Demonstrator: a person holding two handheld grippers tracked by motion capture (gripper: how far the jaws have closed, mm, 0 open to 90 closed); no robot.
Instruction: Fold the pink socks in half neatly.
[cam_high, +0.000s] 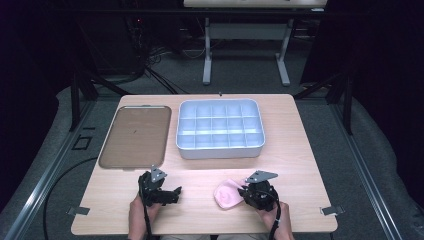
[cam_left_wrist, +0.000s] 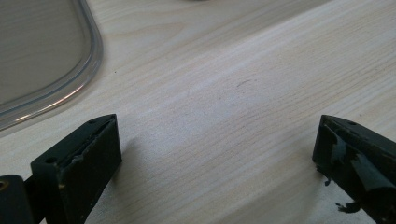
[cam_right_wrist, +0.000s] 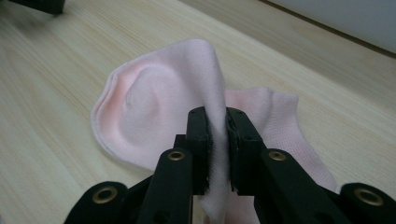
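Your right gripper is clamped on a fold of the pink sock; in the right gripper view the fabric is pinched up into a ridge between the two black pads, while the rest of the sock lies flat on the table. Your left gripper is released, jaws wide apart over bare wood with nothing between them.

From the high view, the wooden table takes up the middle of the scene. On its far half, right of centre, sits the pale blue divided tray, its compartments in rows. Just left of it, close but apart, lies the flat brown tray with a clear rim, and a corner of that rim shows at the upper left of the left gripper view.

At the near edge, your left gripper rests left of centre, just near of the brown tray. Your right gripper is right of centre, pointing left. The sock is on the near part of the table, well apart from the divided tray and between your two grippers.
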